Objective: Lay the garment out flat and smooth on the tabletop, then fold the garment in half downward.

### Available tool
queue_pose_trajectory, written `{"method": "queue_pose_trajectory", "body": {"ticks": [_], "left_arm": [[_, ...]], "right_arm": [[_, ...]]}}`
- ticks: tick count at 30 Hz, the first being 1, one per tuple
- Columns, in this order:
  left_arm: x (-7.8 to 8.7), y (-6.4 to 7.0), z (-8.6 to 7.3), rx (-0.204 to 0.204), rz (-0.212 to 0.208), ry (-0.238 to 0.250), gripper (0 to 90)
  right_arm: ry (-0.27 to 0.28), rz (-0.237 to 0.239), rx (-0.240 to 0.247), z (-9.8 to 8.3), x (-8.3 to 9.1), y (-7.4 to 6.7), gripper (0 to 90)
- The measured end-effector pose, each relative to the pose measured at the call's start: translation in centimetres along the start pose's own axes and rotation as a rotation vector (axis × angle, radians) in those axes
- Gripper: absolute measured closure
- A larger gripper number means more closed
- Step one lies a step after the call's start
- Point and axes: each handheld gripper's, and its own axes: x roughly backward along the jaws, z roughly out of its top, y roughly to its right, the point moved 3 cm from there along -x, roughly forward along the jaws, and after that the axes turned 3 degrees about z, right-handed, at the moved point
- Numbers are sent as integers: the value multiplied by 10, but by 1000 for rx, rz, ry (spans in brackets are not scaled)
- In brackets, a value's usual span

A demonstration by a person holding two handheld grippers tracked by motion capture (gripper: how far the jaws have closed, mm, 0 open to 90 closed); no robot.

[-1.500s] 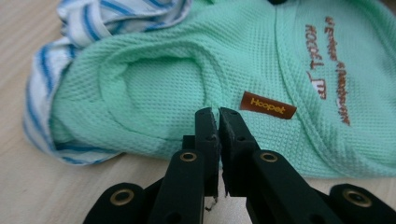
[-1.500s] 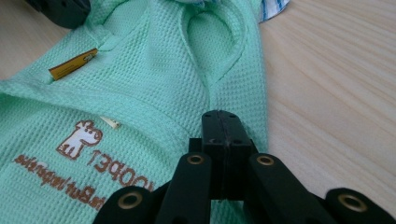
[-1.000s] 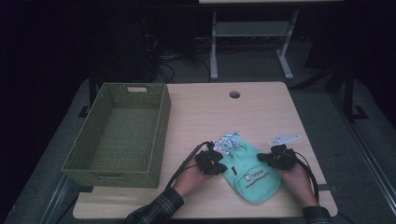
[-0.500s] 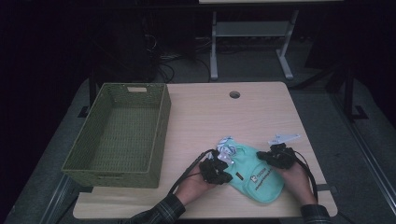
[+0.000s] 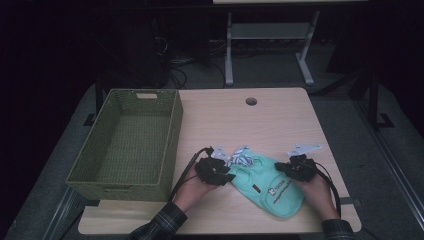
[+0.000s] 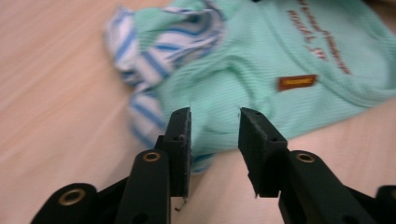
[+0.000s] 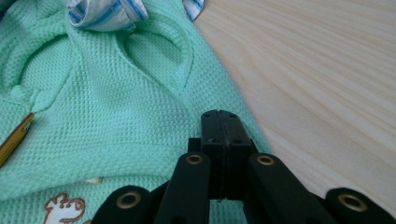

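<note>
Left gripper: black jaws just opening, parted, nothing pinched; ribbed mint garment with blue-striped white lining just ahead. Right gripper: jaws clenched flat together, over waffle-knit garment's edge. Both rest on pale wood-grain table. Farther left: rectangular woven green basket.

- One mint-green garment (blue-striped lining at its neck)
- One green woven basket
- Two grippers: left gripper, right gripper
- One wooden table
</note>
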Motion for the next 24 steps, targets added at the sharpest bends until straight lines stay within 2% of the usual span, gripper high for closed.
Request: {"method": "queue_pose_trajectory", "body": {"ticks": [6,13,18,24], "left_arm": [[-1,-17,-5,34,51,11,575],[-10,-24,-9,58,54,6,542],[-18,-23,-11,47,51,-14,546],[-23,-20,-13,12,59,-44,589]], "right_arm": [[0,0,2,0,0,0,890],[-3,-4,7,0,0,0,890],[-2,-5,8,0,0,0,889],[-4,-4,9,0,0,0,889]]}}
